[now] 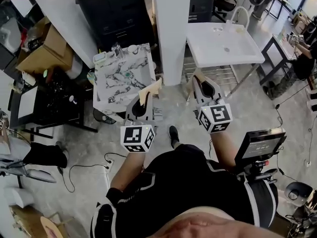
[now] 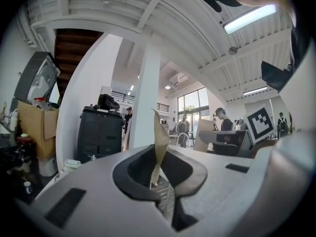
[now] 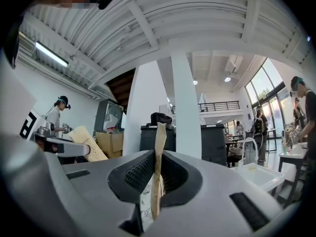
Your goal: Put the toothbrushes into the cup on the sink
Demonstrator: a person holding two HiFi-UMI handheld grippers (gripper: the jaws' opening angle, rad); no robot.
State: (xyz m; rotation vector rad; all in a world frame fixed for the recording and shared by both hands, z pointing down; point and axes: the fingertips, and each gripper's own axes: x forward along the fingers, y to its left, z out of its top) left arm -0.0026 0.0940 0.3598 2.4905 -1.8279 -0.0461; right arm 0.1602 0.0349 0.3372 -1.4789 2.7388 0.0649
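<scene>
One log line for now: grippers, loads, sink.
left gripper: shut on left packet | right gripper: shut on right packet | sink: ahead, not reached

Left gripper [image 1: 142, 104] and right gripper [image 1: 204, 89]: were grey, cubes patterned with black-and-white squares.
Left packet [image 2: 160, 142] and right packet [image 3: 159, 152]: were tan paper.
Sink [image 1: 225, 46], one o'clock: was white.
Tabletop [image 1: 124, 78], eleven o'clock: was white marble, grey-veined.
Cabinet [image 1: 116, 14], twelve o'clock: was black.
</scene>
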